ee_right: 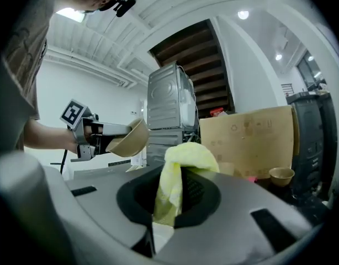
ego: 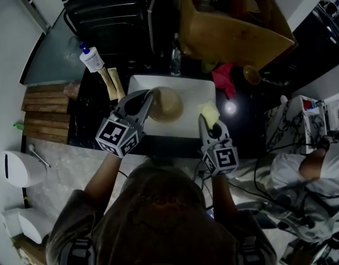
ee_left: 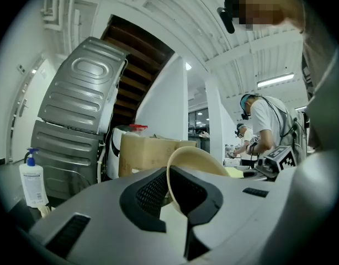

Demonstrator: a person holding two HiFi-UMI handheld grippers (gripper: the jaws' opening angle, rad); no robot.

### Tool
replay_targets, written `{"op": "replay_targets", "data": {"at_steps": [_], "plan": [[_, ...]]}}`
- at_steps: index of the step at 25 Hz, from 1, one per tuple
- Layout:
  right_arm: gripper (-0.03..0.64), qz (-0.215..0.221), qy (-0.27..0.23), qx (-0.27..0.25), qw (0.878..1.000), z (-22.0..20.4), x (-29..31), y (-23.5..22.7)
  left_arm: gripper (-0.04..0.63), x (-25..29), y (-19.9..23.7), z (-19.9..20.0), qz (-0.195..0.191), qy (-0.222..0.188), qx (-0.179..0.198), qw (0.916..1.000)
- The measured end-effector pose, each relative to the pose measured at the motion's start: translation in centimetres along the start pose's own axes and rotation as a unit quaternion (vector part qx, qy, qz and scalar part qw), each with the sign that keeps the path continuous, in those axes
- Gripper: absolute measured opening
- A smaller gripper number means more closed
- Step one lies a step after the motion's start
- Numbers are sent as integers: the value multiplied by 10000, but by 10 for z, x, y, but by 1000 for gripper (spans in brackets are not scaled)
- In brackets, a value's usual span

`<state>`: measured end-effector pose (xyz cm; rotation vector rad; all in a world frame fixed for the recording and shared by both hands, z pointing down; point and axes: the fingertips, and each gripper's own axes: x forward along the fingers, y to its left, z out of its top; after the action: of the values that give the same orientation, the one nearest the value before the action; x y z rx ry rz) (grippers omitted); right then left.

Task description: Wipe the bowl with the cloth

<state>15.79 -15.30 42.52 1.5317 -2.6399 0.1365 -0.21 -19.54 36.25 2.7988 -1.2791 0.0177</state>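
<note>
- left gripper (ego: 149, 97) clamps the bowl (ego: 169, 105) rim; right gripper (ego: 208, 125) pinches the cloth (ego: 209, 112).
- bowl is at cloth's 9 o'clock, apart; wiping likely not begun.
- next: bring cloth into bowl.

– From where does the head camera look?
– From above the person, steeply down. The left gripper (ego: 149, 97) and the right gripper (ego: 209, 119) are near the picture's middle.
– And the gripper cameras?
– Each sits low behind its own jaws and faces about level. The crumpled yellow cloth (ee_right: 183, 173) is very near the right one. All views share the round tan bowl (ego: 167, 105) and the big brown cardboard box (ego: 230, 32), at 1 o'clock from above.
</note>
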Motion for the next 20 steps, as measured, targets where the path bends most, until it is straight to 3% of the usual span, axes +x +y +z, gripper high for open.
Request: {"op": "replay_targets", "data": {"at_steps": [6,10,15,20], "plan": [[20,624,188,-513,9966,0,30,8,26,11,9,-1,-561,541,46,9969],[20,1062,495,-942,9886,-3,48,18,26,22,5,-12,-1183,1081,167,9869],[20,1665,748,-1523,9713,-14,63,33,26,36,-6,-32,-1967,1705,154,9654],[20,2459,1168,-2306,9342,-43,61,50,26,37,-26,-59,-2771,2464,191,9285]]}}
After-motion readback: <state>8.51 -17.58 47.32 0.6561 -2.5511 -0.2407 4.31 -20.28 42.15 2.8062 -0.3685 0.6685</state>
